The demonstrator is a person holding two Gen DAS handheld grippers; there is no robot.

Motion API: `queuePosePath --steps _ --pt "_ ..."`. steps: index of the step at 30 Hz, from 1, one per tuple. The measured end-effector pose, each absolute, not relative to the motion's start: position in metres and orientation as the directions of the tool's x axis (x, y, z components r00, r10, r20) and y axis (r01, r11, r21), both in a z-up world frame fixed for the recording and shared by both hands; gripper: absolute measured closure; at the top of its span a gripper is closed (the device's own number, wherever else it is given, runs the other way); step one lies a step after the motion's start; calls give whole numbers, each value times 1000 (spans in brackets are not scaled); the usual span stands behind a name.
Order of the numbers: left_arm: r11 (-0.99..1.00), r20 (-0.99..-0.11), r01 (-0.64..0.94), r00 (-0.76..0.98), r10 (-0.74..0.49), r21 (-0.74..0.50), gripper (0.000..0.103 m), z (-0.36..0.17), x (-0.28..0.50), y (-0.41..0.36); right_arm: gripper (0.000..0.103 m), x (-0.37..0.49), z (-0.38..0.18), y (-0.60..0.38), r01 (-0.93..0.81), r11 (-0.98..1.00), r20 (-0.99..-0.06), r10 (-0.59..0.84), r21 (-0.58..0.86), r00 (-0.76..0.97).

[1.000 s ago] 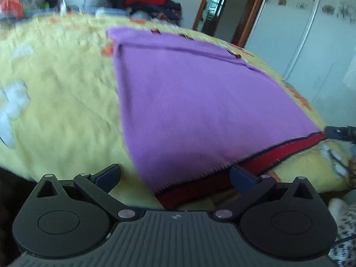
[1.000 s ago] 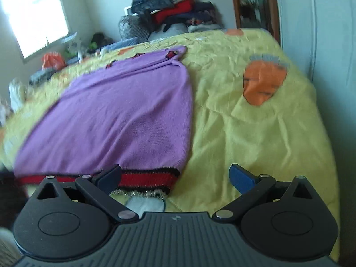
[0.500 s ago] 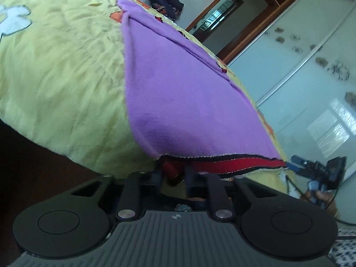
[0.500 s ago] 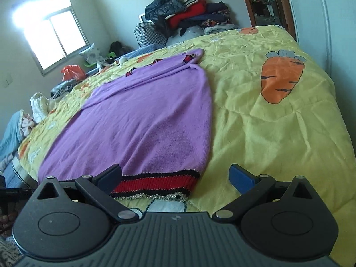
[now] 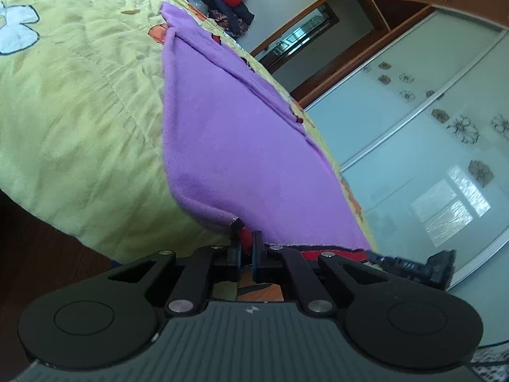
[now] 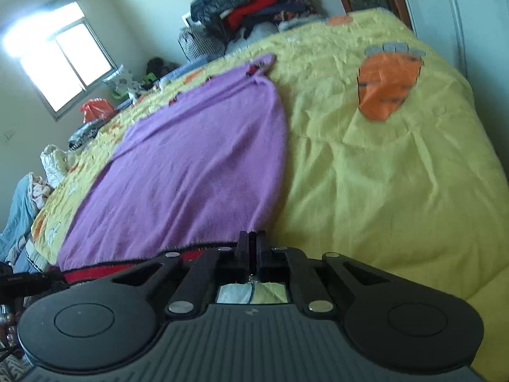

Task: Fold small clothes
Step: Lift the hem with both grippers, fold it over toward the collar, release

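A purple knit sweater [image 5: 241, 146] with a red and black hem lies flat on the yellow bedspread [image 5: 73, 102]. My left gripper [image 5: 247, 241] is shut on the hem's near left corner, which is lifted and bunched. My right gripper [image 6: 252, 242] is shut on the hem [image 6: 127, 265] at the sweater's [image 6: 191, 172] near right corner. The right gripper also shows in the left wrist view [image 5: 410, 265] at the far hem end. The left gripper shows at the left edge of the right wrist view [image 6: 22, 281].
The bedspread [image 6: 397, 184] has an orange carrot patch [image 6: 388, 86] to the right of the sweater. A pile of clothes [image 6: 248, 9] sits at the far end of the bed. A sliding wardrobe [image 5: 445, 146] stands close on the right. A window [image 6: 57, 70] is at the left.
Both grippers have gone from open to shut on the sweater's hem, the left one first. The left corner of the hem has lifted off the bed.
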State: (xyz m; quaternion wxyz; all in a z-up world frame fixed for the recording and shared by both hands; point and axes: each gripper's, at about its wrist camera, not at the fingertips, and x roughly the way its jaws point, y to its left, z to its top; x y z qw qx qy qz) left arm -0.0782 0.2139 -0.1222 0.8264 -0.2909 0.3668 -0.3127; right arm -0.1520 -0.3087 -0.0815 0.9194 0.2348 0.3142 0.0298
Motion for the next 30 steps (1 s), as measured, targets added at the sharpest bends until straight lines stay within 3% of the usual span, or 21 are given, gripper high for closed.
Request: queuePosePath --steps 8,15,30 --pt "552 -306 306 582 -753 -776 100 -101 -64 223 100 -149 -54 -315 41 837 -432 239 545 870" --pt "529 -218 286 681 -699 -799 100 -75 -12 237 100 -74 -17 -334 -10 824 -376 270 567 887" --pt "583 -314 127 741 -593 -802 100 -58 181 246 100 158 -14 -388 87 789 -451 254 609 856"
